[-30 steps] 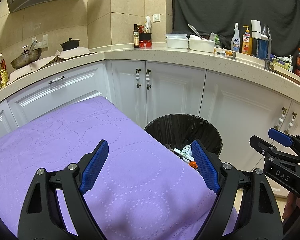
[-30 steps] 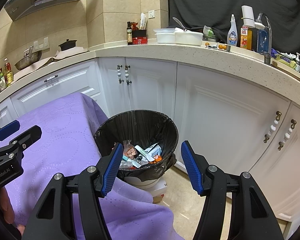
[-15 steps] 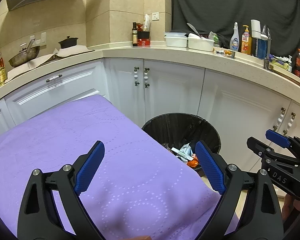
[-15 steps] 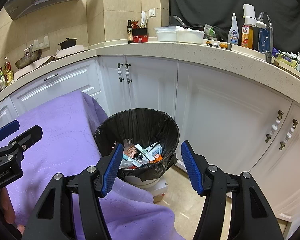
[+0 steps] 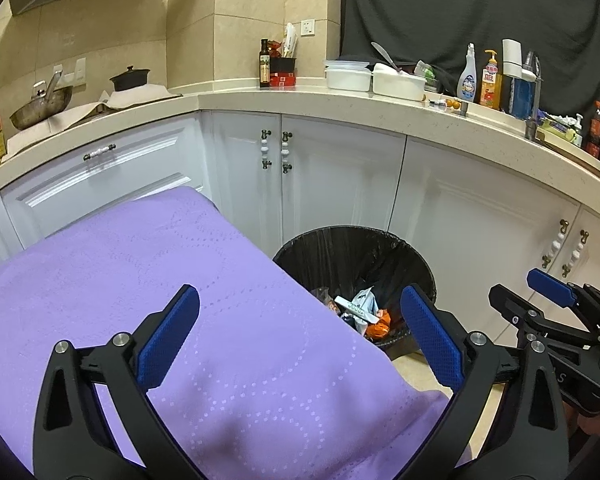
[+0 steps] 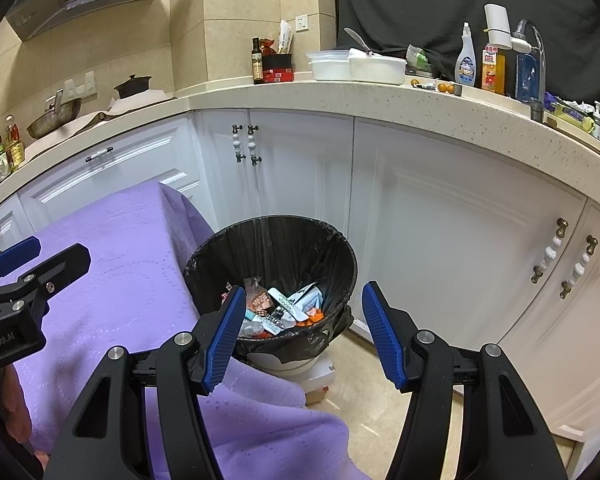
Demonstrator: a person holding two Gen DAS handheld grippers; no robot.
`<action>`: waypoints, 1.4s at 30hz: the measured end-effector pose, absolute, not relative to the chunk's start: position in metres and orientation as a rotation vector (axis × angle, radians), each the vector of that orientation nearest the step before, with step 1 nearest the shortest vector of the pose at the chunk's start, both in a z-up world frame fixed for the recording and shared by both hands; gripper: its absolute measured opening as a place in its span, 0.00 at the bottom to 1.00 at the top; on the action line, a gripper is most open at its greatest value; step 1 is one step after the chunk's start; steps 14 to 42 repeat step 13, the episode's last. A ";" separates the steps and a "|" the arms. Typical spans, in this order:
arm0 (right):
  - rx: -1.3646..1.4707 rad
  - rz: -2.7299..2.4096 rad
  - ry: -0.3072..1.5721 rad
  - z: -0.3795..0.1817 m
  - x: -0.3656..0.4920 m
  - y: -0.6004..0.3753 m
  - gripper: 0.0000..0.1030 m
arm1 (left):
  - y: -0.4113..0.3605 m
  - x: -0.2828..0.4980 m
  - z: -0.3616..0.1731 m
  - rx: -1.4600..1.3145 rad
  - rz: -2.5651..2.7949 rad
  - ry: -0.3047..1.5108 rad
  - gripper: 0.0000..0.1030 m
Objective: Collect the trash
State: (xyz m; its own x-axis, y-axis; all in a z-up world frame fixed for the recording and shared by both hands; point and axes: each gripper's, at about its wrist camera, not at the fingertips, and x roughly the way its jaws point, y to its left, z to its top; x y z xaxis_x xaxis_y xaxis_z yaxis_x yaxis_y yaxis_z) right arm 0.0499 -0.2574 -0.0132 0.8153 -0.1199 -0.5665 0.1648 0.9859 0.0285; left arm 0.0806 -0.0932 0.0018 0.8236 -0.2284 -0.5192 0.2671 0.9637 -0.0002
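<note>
Kitchen corner; purple-clothed worktop (image 5: 148, 280) nearest, bare. Left hand-held gripper (image 5: 298, 330) empty, jaws opening; right hand-held gripper (image 6: 304, 330) parted, empty, nearer the bin. Beyond: black-lined bin (image 6: 332, 248) holding wrappers (image 6: 288, 306), just right of the worktop.

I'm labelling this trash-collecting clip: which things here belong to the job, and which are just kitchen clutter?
Part of the job:
- round bin lined with a black plastic bag
- crumpled wrappers inside it
- purple cloth-covered table
- left hand-held gripper, jaws opening, empty
- right hand-held gripper, empty

Just lying about:
- white lidded tubs
- metal wok
- white spray bottle
</note>
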 end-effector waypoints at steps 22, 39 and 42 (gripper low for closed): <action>0.079 -0.154 0.599 -0.014 0.052 -0.259 0.59 | -0.094 0.089 0.005 0.076 -0.267 0.538 0.95; 0.079 -0.154 0.599 -0.014 0.052 -0.259 0.59 | -0.094 0.089 0.005 0.076 -0.267 0.538 0.95; 0.079 -0.154 0.599 -0.014 0.052 -0.259 0.59 | -0.094 0.089 0.005 0.076 -0.267 0.538 0.95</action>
